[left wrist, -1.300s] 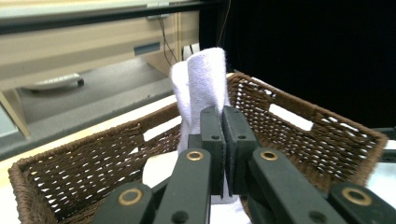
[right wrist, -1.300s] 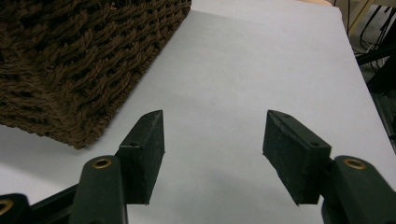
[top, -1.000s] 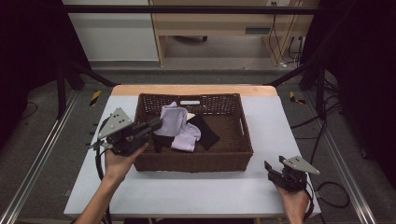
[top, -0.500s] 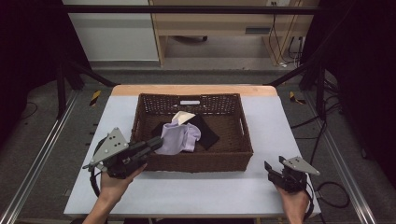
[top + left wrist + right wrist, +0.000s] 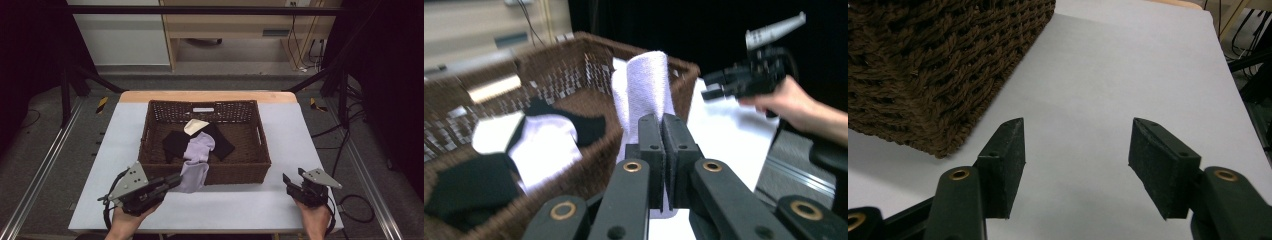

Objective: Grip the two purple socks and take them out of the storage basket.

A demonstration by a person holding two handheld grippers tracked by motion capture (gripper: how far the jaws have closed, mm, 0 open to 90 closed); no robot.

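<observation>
Jaws pinched tight on the lavender sock [image 5: 196,165], the left gripper [image 5: 172,181] sits just outside the near wall of the wicker basket [image 5: 150,131], the sock draped over that rim; the right gripper [image 5: 292,181] rests off the basket's near right corner, jaws wide and empty. The trailing end may snag on the weave or drag the black socks [image 5: 176,144] along. Since a second ago the left gripper has drawn back from inside the basket.

left tongs [image 5: 176,181] drawn back, lavender sock [image 5: 196,160] dragged over basket rim [image 5: 210,169]
</observation>
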